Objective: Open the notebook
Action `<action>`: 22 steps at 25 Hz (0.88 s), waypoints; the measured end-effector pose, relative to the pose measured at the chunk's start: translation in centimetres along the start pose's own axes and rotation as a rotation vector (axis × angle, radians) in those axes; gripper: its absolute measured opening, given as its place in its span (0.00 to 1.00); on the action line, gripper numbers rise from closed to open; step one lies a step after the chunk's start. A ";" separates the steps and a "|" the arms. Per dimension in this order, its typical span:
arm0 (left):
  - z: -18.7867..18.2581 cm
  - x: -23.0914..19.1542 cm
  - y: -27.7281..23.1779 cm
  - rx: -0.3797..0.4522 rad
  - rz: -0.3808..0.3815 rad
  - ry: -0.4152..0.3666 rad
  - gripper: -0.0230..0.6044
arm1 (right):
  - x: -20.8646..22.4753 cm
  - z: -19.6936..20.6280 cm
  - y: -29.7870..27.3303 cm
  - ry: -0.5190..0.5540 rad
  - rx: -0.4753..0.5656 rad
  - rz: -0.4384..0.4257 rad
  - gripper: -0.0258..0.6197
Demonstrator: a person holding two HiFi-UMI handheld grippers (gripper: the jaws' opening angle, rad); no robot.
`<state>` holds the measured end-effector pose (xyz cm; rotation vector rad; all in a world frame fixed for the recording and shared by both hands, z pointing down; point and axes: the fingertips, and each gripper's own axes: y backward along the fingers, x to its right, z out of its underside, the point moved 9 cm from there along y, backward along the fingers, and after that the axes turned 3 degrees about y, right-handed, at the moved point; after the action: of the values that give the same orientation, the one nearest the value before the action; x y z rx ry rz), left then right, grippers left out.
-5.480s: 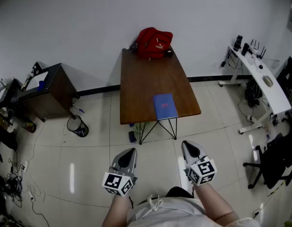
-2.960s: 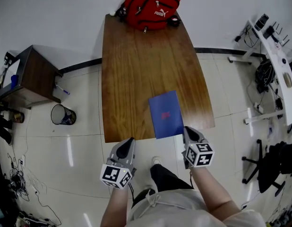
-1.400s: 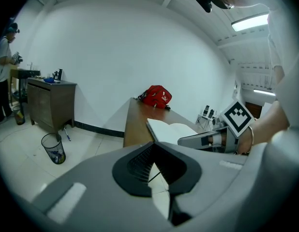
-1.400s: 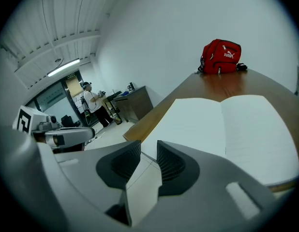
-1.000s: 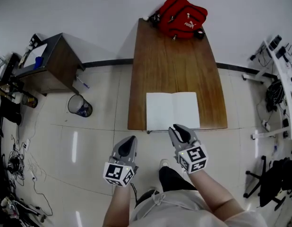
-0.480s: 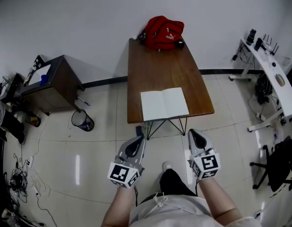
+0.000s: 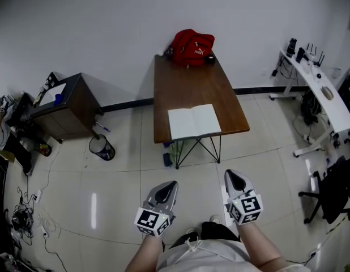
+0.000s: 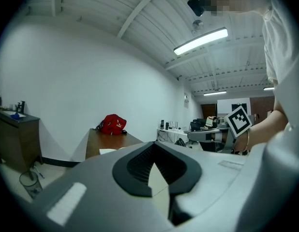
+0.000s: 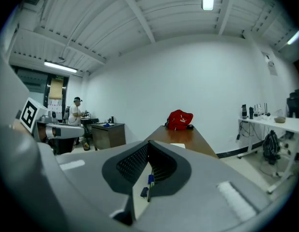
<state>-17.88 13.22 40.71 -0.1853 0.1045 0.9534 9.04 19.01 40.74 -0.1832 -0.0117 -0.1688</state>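
White-paged notebook open flat on brown wooden table, red fabric bag at far end, L gripper + R gripper jaws closed, empty, off table.

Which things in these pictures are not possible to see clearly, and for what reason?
Writing on the notebook: too small in the head view; in the gripper views the left tongs and right tongs cover most of it.
Things under the table: head view, partly hidden by the tabletop, too small.
Contents of the bin: head view, too small.
Items on the white desk: head view, tiny, near the right edge.
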 end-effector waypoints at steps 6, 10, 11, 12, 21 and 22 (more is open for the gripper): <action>-1.5 1.3 -0.6 0.054 -0.039 -0.009 0.04 | 0.9 -1.5 0.2 0.019 0.024 -0.069 0.05; -2.1 2.4 -1.1 0.082 -0.073 -0.001 0.04 | 1.0 -2.8 0.6 0.061 0.030 -0.116 0.05; -2.3 2.8 -1.5 0.089 -0.075 -0.001 0.04 | 1.2 -3.2 0.8 0.073 0.033 -0.128 0.05; -2.6 3.2 -1.9 0.096 -0.073 -0.002 0.04 | 1.5 -3.6 0.9 0.080 0.038 -0.139 0.05; -3.2 4.4 -3.3 0.089 -0.077 -0.018 0.04 | 2.6 -4.0 1.1 0.060 0.036 -0.175 0.05; -3.1 4.5 -3.4 0.089 -0.078 -0.016 0.04 | 2.6 -4.1 1.1 0.056 0.036 -0.178 0.05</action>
<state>-12.58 14.26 37.27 -0.0990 0.1235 0.8703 11.80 18.88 36.64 -0.1415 0.0246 -0.3507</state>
